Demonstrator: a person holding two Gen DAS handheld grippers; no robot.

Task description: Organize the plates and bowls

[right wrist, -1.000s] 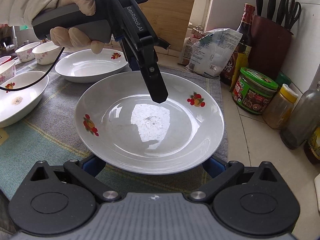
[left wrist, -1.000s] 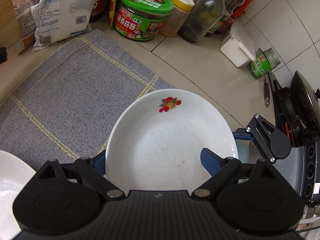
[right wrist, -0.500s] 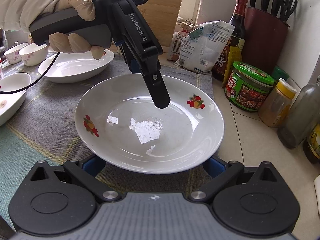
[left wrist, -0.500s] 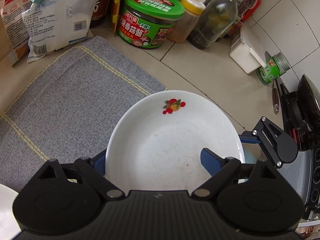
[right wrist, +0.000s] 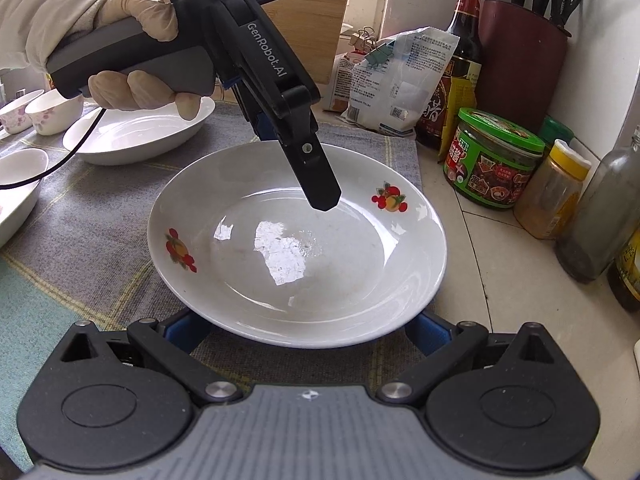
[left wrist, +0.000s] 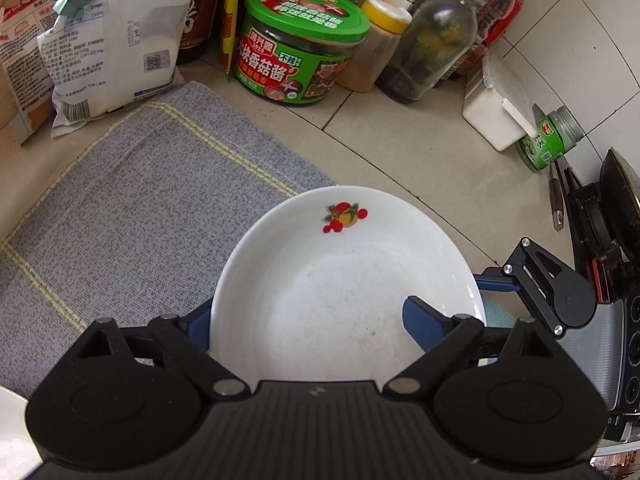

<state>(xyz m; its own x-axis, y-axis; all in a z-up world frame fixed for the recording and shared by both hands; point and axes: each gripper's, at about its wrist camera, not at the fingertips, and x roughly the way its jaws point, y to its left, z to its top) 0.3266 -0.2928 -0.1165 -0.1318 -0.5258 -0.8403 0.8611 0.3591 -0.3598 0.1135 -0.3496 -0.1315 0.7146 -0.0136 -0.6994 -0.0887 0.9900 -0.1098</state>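
Setting the plate on the mat, your left gripper is opening around its rim; next, withdraw clear.

- Plates w/ fruit print: 1
- Other white dishes on the cloth: 2, one behind, one at left edge
- Small floral cups: 2
- Grippers: 2, left, right
- Green-lid jars: 1 big, 1 small
- Clipped bags: 2
- Knife blocks: 1
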